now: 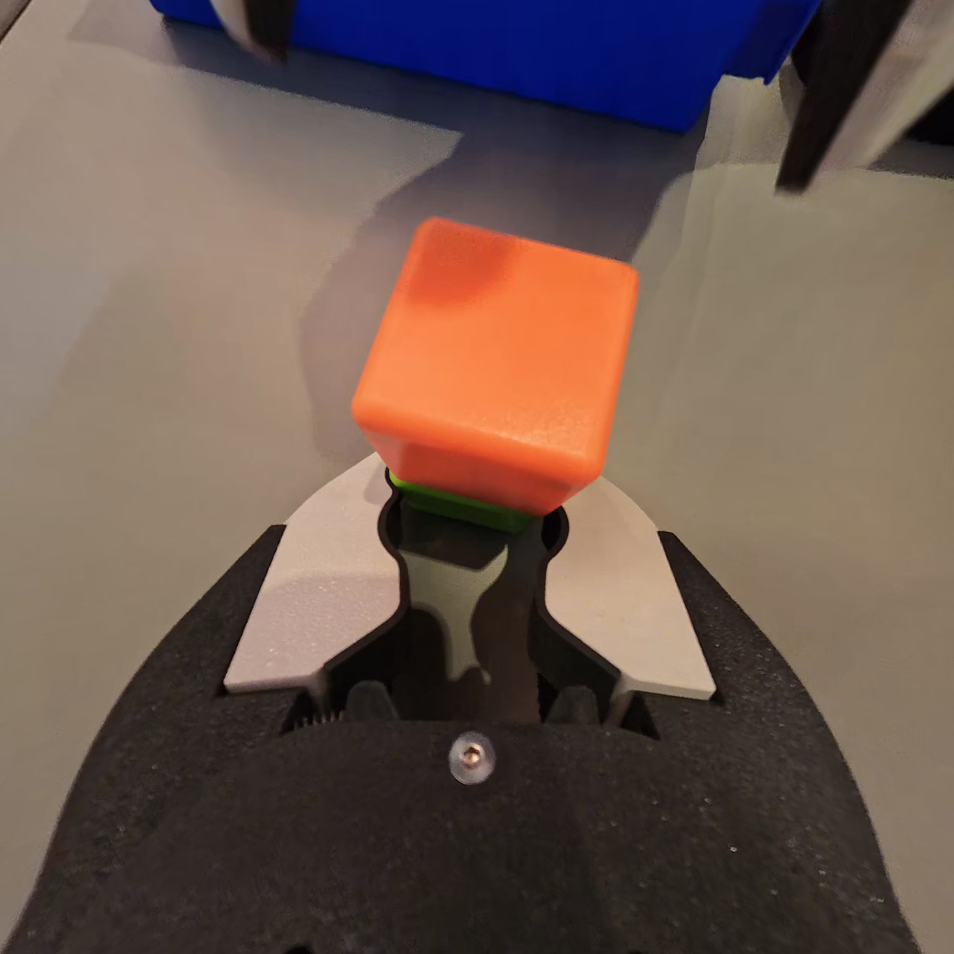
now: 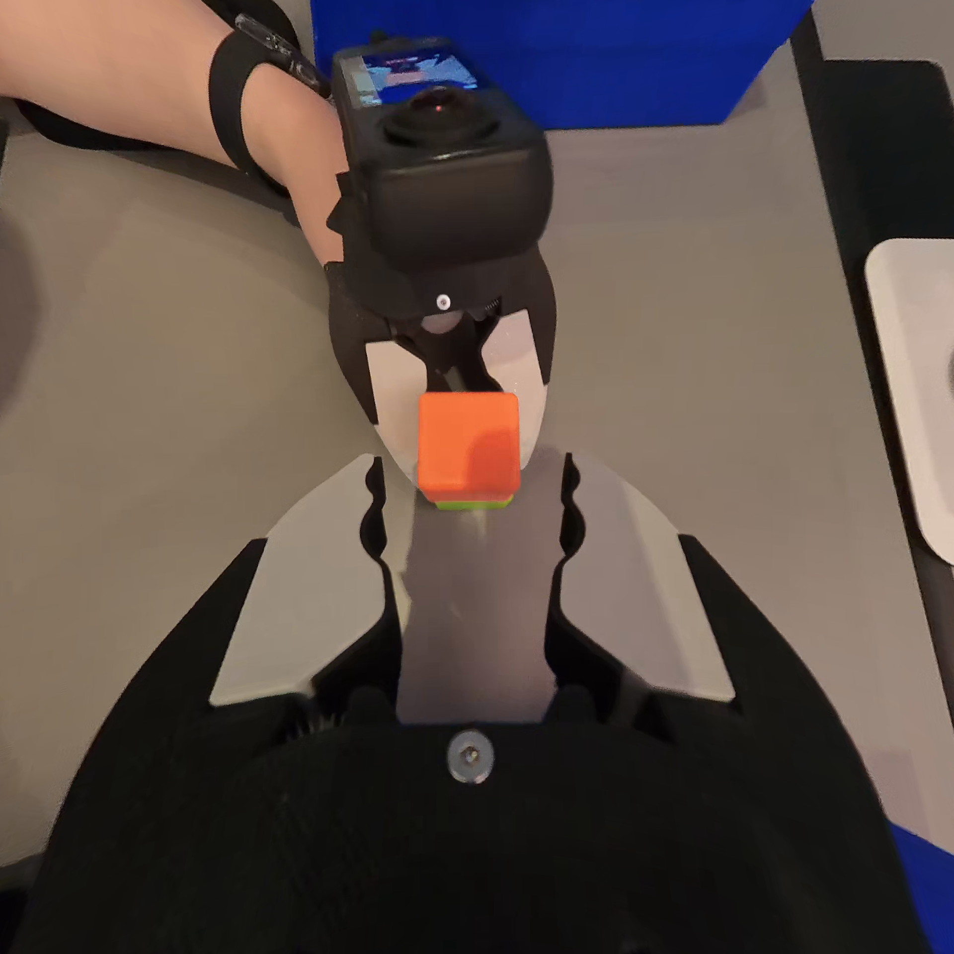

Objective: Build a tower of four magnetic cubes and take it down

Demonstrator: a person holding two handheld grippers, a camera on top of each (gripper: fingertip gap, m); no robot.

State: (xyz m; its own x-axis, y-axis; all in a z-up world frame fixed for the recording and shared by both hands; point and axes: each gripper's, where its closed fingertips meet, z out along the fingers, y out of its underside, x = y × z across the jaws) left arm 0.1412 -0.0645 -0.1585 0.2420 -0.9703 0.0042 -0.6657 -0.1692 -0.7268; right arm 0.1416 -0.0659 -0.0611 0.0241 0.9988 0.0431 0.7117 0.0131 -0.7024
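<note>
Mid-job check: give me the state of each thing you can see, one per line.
Orange cube: stacked on the green cube.
Green cube: under the orange one, mostly hidden.
Left gripper: shut on the green cube.
Right gripper: open, empty, facing the stack.
Blue bin: on the table behind, contents unseen.

Bare grey table (image 2: pixel 671 309) flanks the cube stack (image 2: pixel 468 449); blue bin (image 2: pixel 568 62) behind.

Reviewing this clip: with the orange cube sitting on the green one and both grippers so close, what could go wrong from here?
1. The orange cube sits twisted on the green cube, so it may shift or snap off when moved.
2. The left gripper seems to clamp only the green cube, low down; tilting could tip the stack.
3. The open right gripper is very near; closing in could knock the stack.
</note>
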